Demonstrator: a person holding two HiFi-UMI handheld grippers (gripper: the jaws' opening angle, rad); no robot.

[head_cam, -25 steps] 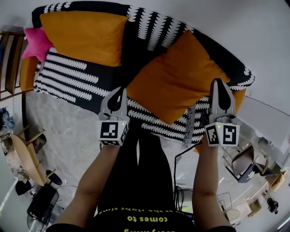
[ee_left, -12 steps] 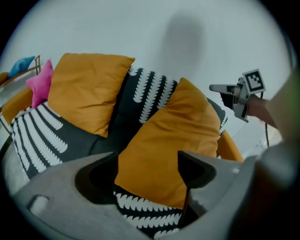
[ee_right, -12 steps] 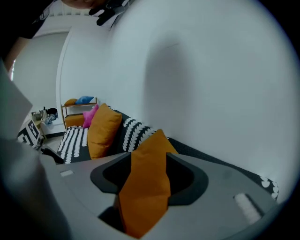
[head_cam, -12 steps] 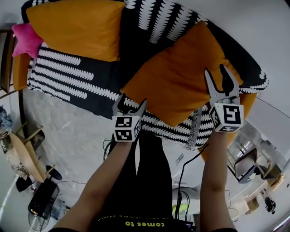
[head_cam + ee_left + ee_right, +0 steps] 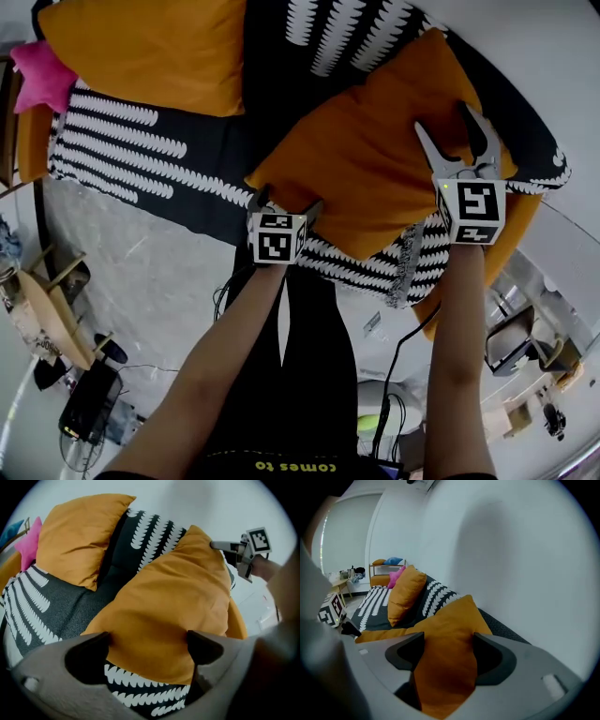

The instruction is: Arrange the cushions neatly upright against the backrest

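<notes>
Pale floor [image 5: 141,281] showed at 8 o'clock in the head view, below a black-and-white patterned sofa [image 5: 141,155]. One orange cushion [image 5: 150,47] stood propped against the backrest [image 5: 319,37] at 11 o'clock, with a pink cushion [image 5: 42,80] beside it at the sofa's end. The second orange cushion [image 5: 375,141] lay slumped at 1 o'clock, slanting from the backrest down toward the seat's front edge (not yet upright). The left hand-held gripper [image 5: 286,202] had just been opening and stood released, its jaws spread wide with the cushion's lower corner between them. The right hand-held gripper [image 5: 450,127] had likewise been opening and was unclenched, with the cushion's right-hand edge between its jaws. With neither pair pressing the fabric, the slanted cushion could probably slide forward off the seat or flop flat. A pinch on only a thin fold might also slip once lifted.
</notes>
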